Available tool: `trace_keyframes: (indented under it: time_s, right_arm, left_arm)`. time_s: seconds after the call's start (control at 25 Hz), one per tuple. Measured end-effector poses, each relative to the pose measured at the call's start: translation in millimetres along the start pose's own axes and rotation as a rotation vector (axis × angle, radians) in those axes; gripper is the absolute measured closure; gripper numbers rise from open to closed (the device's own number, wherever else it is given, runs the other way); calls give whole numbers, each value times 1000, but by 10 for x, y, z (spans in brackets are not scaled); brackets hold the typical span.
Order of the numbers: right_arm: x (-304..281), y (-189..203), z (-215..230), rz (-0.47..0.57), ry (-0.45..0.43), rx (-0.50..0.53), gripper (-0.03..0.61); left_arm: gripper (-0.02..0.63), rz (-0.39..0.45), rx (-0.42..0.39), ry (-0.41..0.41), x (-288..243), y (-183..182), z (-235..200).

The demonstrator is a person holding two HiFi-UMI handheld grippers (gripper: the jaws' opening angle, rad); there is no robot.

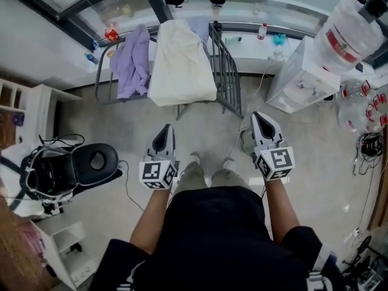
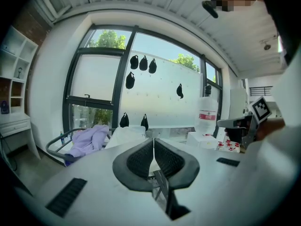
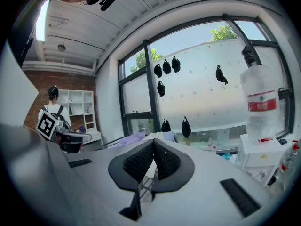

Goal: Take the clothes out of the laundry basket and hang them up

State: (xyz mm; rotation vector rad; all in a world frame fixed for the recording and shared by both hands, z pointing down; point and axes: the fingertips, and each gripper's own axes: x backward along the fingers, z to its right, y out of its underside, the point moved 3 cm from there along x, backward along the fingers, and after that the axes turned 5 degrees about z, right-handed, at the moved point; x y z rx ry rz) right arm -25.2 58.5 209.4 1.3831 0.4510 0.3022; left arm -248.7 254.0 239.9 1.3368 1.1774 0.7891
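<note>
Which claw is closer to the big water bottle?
Right. In the head view the right claw sits below and left of the water bottle; the left claw is much farther left.

Two grippers [image 1: 165, 135] [image 1: 260, 123], one drying rack [image 1: 225, 71], three hung garments [image 1: 133, 62] [image 1: 180, 65] [image 1: 199, 26]

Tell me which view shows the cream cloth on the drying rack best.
The head view: the cream cloth hangs fully visible over the rack. Both gripper views show only a low sliver beyond their jaws.
</note>
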Motion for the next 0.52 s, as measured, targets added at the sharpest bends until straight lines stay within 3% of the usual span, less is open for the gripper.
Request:
trace_keyframes:
  time_s: [0.28,0.52]
  right_arm:
    - [-91,17,227,2,-5,17,578]
    - [-247,124,81,-20,-38,3,580]
  left_arm:
    - [604,-2,-47,-18,-127,-47,153]
    - [604,8,-41,-47,-108,-114,80]
